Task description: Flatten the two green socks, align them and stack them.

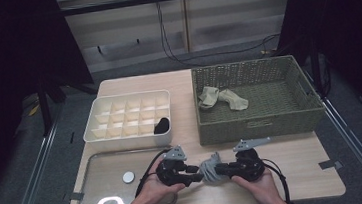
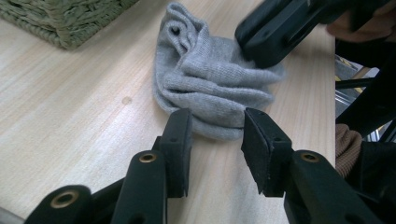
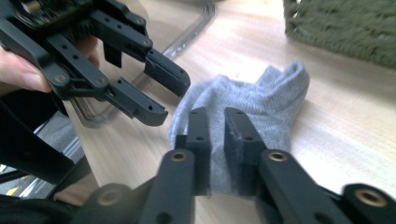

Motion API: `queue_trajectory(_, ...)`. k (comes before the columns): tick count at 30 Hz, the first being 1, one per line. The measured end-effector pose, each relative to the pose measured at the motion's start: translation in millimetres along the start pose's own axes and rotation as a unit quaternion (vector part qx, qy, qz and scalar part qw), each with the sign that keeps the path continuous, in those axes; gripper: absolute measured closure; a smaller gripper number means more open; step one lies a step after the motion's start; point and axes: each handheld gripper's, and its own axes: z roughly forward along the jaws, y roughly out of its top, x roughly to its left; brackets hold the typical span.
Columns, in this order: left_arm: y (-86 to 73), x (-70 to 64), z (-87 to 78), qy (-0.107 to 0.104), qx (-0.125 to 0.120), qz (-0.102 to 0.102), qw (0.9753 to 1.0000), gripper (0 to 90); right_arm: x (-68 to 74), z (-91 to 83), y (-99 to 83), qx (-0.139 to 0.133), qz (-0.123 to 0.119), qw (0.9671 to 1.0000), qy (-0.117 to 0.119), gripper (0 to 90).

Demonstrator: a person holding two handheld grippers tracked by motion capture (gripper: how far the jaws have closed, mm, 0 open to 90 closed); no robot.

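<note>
My right fingers (image 3: 243, 140) are pinched down on a fold of the grey sock (image 3: 252, 100), jaws nearly together with cloth between them. The fingers (image 2: 177, 140) of my left gripper (image 2: 212, 140) stand apart, hovering just short of the sock's near edge, holding nothing.

Position: sock is bunched in a loose wad on the near part of the table (image 1: 295, 166), between the two grippers, in front of the wicker basket (image 1: 261, 124) and right of the clear tray (image 1: 102, 190). Right gripper (image 1: 220, 169) enters it from the right, left gripper from the left.

Risks, as I judge them:
- Right grip has only a thin fold. Any pull from the left could draw the knit out of the jaws and the wad would fall open.
- Left jaws are wide and low to the wood. Closing here may catch just the outer layer, or scrape the table and push the sock away instead of seizing it.
- The two grippers sit close; closing in further could knock jaws together.
- Wad is loose, so a lift toward the white divider box (image 1: 96, 132) could let a tail dangle and snag on the box's rim.
</note>
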Motion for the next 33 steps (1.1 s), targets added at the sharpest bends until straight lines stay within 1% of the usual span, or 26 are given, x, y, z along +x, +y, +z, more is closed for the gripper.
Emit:
queue_trajectory(1, 0.1, -0.1, 0.3, 0.0, 0.0, 0.0, 1.0, 62.3, -0.2, 3.8, -1.2, 0.008, -0.004, 1.0, 0.001, 85.3)
queue_trajectory(3, 0.0, -0.4, 0.2, -0.002, 0.001, 0.001, 1.0, 62.3, 0.0, 10.8, -3.0, 0.02, -0.002, 0.9998, 0.002, 86.5)
queue_trajectory(5, -0.3, -0.2, -0.3, -0.001, 0.001, 0.0, 1.0, 62.4, 0.7, 13.8, -2.4, 0.023, -0.007, 0.9997, 0.001, 86.7)
queue_trajectory(6, -0.3, -0.1, -0.5, -0.002, 0.0, 0.0, 1.0, 62.3, 1.1, 15.3, -2.1, 0.023, -0.008, 0.9997, -0.003, 87.6)
queue_trajectory(8, -0.2, 0.0, -0.7, -0.002, -0.002, -0.002, 1.0, 62.4, 0.8, 18.8, -3.2, 0.032, -0.016, 0.9993, -0.012, 89.1)
queue_trajectory(10, 0.4, 0.1, -1.1, -0.003, -0.004, -0.001, 1.0, 62.7, -0.2, 20.2, -4.4, 0.03, -0.013, 0.9994, -0.012, 90.0)
queue_trajectory(11, 1.1, -0.3, -1.5, -0.001, -0.004, -0.001, 1.0, 62.9, 0.2, 20.4, -4.0, 0.033, -0.018, 0.9992, -0.016, 90.0)
queue_trajectory(12, 1.2, -0.8, -1.0, -0.002, -0.01, -0.003, 0.9999, 63.3, 1.3, 20.5, -4.0, 0.032, -0.022, 0.9991, -0.02, 90.0)
queue_trajectory(13, 2.7, -0.8, -1.7, -0.001, -0.007, 0.0, 1.0, 63.6, 2.1, 20.2, -4.1, 0.033, -0.023, 0.999, -0.02, 90.0)
queue_trajectory(14, 3.1, -1.3, -1.5, -0.002, -0.011, -0.002, 0.9999, 63.9, 2.5, 19.4, -4.2, 0.028, -0.021, 0.9992, -0.017, 89.4)
queue_trajectory(15, 4.4, -1.3, -2.2, -0.001, -0.01, 0.001, 0.9999, 64.2, 2.8, 18.7, -4.1, 0.028, -0.019, 0.9993, -0.018, 89.2)
queue_trajectory(17, 7.4, -1.6, -4.0, -0.002, -0.016, 0.001, 0.9999, 64.7, 3.6, 15.7, -3.2, 0.023, -0.021, 0.9994, -0.014, 88.0)
queue_trajectory(19, 10.1, -2.0, -5.1, -0.001, -0.022, 0.001, 0.9998, 64.9, 3.6, 10.0, -1.0, 0.013, -0.018, 0.9997, -0.009, 87.3)
queue_trajectory(20, 11.3, -2.0, -5.7, -0.001, -0.023, 0.002, 0.9997, 65.2, 3.6, 6.7, 0.3, 0.008, -0.016, 0.9998, -0.008, 87.2)
queue_trajectory(21, 14.3, -2.4, -6.6, 0.0, -0.029, 0.003, 0.9996, 65.2, 3.0, 4.1, 1.1, 0.002, -0.017, 0.9998, -0.01, 86.8)
queue_trajectory(22, 16.0, -2.5, -7.4, 0.001, -0.028, 0.004, 0.9996, 65.9, 1.7, -2.6, 2.5, -0.012, -0.009, 0.9999, -0.006, 86.8)
queue_trajectory(23, 17.6, -2.7, -7.9, 0.0, -0.027, 0.005, 0.9996, 66.3, 1.2, -5.8, 2.7, -0.013, -0.009, 0.9998, -0.01, 87.2)
queue_trajectory(26, 20.9, -3.0, -7.5, -0.003, -0.034, 0.006, 0.9994, 68.8, -2.1, -13.3, 1.8, -0.015, -0.001, 0.9997, -0.019, 88.1)
queue_trajectory(28, 28.0, -3.6, -3.9, -0.004, -0.031, 0.008, 0.9995, 69.7, -6.0, -16.4, -1.2, -0.011, -0.001, 0.9996, -0.024, 88.7)
queue_trajectory(29, 30.5, -4.0, -1.5, -0.007, -0.035, 0.009, 0.9993, 70.2, -7.6, -17.6, -3.1, -0.011, 0.004, 0.9996, -0.025, 88.9)
queue_trajectory(31, 35.4, -5.1, 2.6, -0.011, -0.033, 0.011, 0.9993, 71.9, -10.0, -18.5, -6.6, -0.01, 0.01, 0.9995, -0.028, 89.2)
queue_trajectory(32, 37.2, -5.4, 5.5, -0.012, -0.034, 0.01, 0.9993, 72.9, -10.6, -18.3, -7.8, -0.011, 0.013, 0.9995, -0.026, 89.3)
queue_trajectory(33, 39.1, -5.5, 8.1, -0.012, -0.029, 0.01, 0.9995, 73.6, -10.9, -17.3, -8.4, -0.008, 0.012, 0.9996, -0.024, 90.0)
